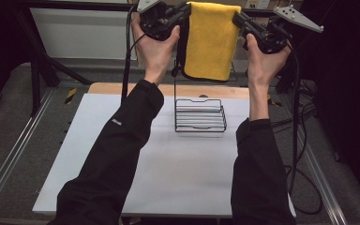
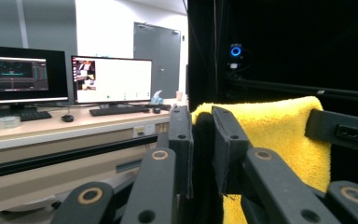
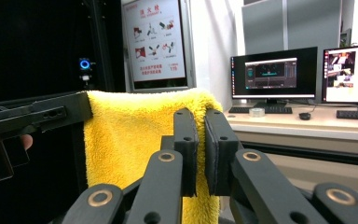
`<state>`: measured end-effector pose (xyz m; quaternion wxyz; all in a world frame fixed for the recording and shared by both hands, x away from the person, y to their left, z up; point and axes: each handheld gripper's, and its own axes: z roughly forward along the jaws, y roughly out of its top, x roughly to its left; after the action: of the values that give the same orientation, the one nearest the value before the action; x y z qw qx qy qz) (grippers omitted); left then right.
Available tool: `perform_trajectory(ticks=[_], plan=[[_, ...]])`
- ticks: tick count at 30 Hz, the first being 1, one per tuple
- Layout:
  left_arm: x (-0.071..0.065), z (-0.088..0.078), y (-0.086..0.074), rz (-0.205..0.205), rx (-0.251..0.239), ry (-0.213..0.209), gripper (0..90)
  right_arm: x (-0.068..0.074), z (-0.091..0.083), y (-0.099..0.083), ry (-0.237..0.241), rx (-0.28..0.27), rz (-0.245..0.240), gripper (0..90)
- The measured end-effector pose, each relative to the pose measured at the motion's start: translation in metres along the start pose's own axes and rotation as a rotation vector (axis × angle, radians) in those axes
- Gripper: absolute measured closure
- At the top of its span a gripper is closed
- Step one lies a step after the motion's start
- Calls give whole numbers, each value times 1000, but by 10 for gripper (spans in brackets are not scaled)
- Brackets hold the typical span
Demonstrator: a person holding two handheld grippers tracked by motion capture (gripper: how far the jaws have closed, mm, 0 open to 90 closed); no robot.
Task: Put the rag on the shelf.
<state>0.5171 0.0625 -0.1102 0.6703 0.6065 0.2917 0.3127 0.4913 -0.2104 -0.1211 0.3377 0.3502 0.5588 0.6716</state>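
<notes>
A yellow towel (image 1: 211, 40) hangs folded in the air, stretched between my two grippers high over the back of the table. My left gripper (image 1: 186, 11) is shut on the towel's left top corner, and in the left gripper view its jaws (image 2: 200, 116) pinch the folded edge of the towel (image 2: 279, 135). My right gripper (image 1: 237, 18) is shut on the right top corner. In the right gripper view its jaws (image 3: 200, 119) clamp the towel (image 3: 130, 135). Below the towel stands a black wire rack (image 1: 200, 115) with thin uprights.
The rack stands on a white table top (image 1: 168, 173) with a wooden strip (image 1: 122, 88) at its back edge. Cables (image 1: 297, 140) hang off the right side. Monitors (image 2: 109, 79) on a desk (image 2: 51, 128) stand beyond the table.
</notes>
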Motion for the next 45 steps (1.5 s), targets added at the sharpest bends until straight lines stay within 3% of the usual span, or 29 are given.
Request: perform_trajectory(ticks=[7, 10, 17, 32, 45], plan=[[12, 9, -6, 8, -10, 7, 787, -9, 13, -5, 10, 5, -3, 850], [14, 12, -6, 33, -14, 16, 787, -11, 19, -4, 7, 11, -24, 849], [17, 11, -18, 39, -1, 7, 786, -12, 23, -8, 2, 36, -50, 849], [12, -7, -59, 69, 95, -69, 785, -16, 4, -48, 28, 121, -7, 847], [2, -15, -78, 78, 136, -112, 785, -21, -13, -75, 36, 137, 12, 846]])
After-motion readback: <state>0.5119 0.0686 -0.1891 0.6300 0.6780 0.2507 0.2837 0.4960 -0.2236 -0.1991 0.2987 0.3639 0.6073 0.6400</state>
